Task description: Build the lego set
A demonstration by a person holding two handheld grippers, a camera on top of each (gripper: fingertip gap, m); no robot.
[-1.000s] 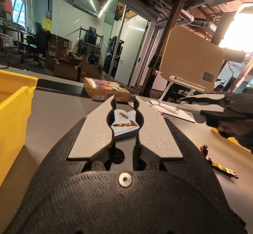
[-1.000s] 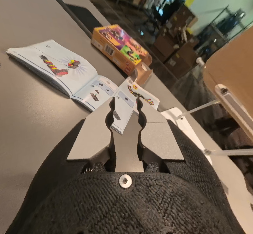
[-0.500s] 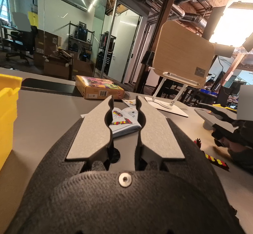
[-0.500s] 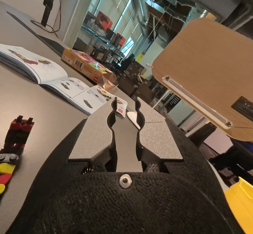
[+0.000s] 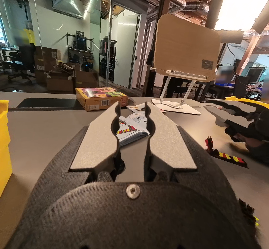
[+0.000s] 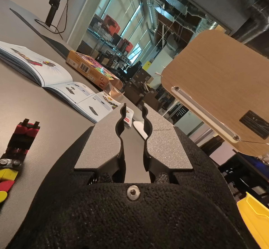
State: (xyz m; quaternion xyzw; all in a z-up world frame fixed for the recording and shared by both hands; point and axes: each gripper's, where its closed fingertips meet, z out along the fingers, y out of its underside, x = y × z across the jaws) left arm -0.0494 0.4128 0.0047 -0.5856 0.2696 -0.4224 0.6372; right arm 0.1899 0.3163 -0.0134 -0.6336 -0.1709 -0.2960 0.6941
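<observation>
Two grippers, both empty: my left gripper (image 5: 131, 108) has its jaws apart by a narrow gap with nothing between them, and my right gripper (image 6: 133, 106) is the same. Over the last second I swung the right one down and round from above the instruction booklet (image 5: 131, 131) to sit low beside the lego model (image 6: 16, 147), which lies on the grey table (image 5: 43, 127) just left of that tool. The left has barely shifted. I judge that I have finished reading the step and am turning back to the model or to the yellow bin (image 6: 256, 218) for parts, though I cannot see into it. The set's box (image 5: 100, 99) and a wooden book stand (image 5: 184, 48) sit farther back in an open workshop with exposed ducts and glass partitions.
</observation>
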